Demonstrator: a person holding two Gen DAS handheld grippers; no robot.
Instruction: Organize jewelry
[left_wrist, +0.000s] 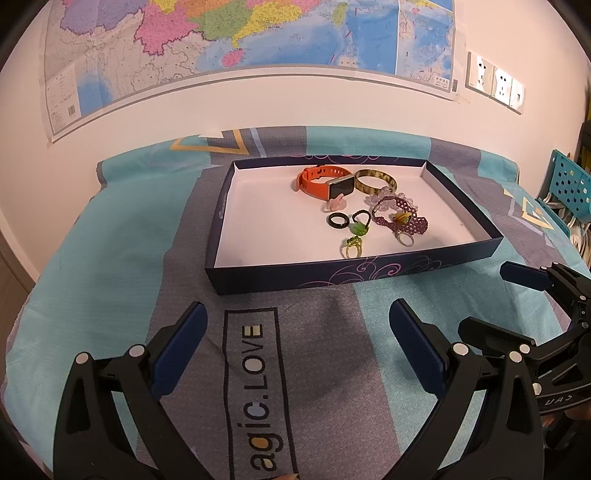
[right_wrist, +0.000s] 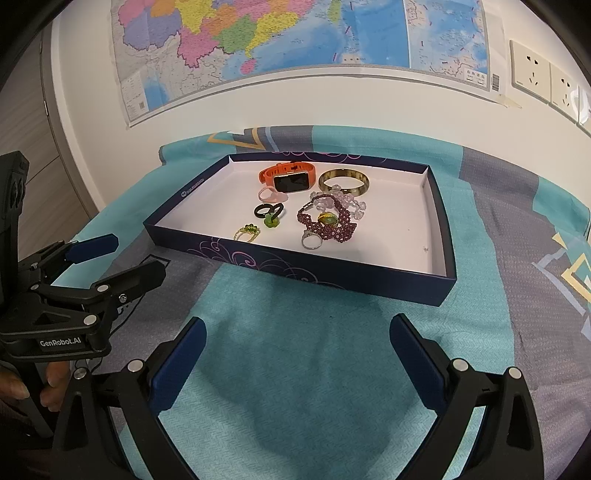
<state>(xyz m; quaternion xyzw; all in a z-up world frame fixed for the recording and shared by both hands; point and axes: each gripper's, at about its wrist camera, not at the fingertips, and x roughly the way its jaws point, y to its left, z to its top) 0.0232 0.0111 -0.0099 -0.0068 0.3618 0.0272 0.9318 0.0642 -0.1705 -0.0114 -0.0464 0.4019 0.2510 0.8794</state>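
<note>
Bedspread (left_wrist: 110, 258) lies bare around box (left_wrist: 369, 271); both grippers empty.

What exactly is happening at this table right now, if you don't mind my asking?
A person holds a two-finger gripper in each hand above a patterned cloth. The left gripper and right gripper are both open and empty, short of a shallow dark box. Inside it lie an orange smartwatch, a bangle, a purple beaded bracelet and several rings. Nothing has been picked up.
</note>
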